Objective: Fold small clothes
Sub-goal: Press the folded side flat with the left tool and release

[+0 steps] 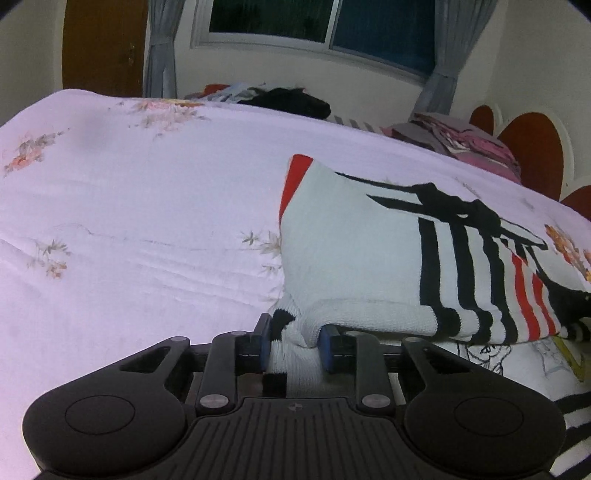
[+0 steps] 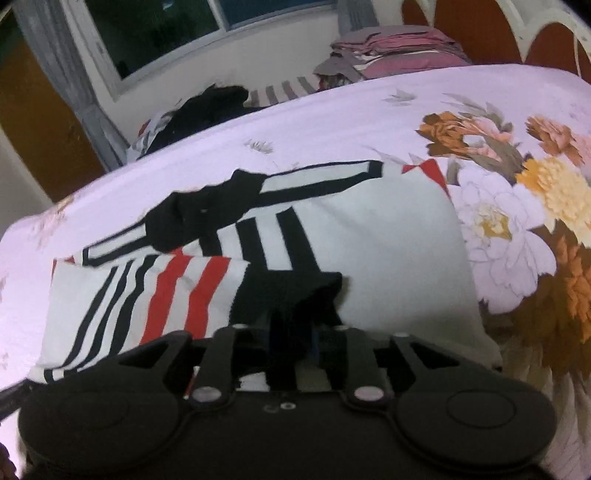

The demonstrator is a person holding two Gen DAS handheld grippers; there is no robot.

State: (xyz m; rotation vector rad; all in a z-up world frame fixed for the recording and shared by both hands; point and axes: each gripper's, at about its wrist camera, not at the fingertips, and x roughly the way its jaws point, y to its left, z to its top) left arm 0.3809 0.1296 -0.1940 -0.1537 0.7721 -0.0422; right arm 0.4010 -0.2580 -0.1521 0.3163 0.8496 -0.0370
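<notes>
A floral bedsheet (image 1: 129, 206) is covering the bed under a window (image 1: 317, 26); folded clothes (image 2: 399, 48) are lying far right. The striped sweater (image 1: 354, 251) is lying near, left gripper (image 1: 293, 345) jaws pinching its white hem, right gripper (image 2: 295, 332) jaws clamping its black edge.

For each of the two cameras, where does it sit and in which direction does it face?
Left wrist: on the left gripper, facing down across the bed to the window; its jaws pinch the sweater's white edge.
Right wrist: on the right gripper, facing the same way over the bed; its jaws hold the sweater's black part.
Shared: sweater, bed, window.
</notes>
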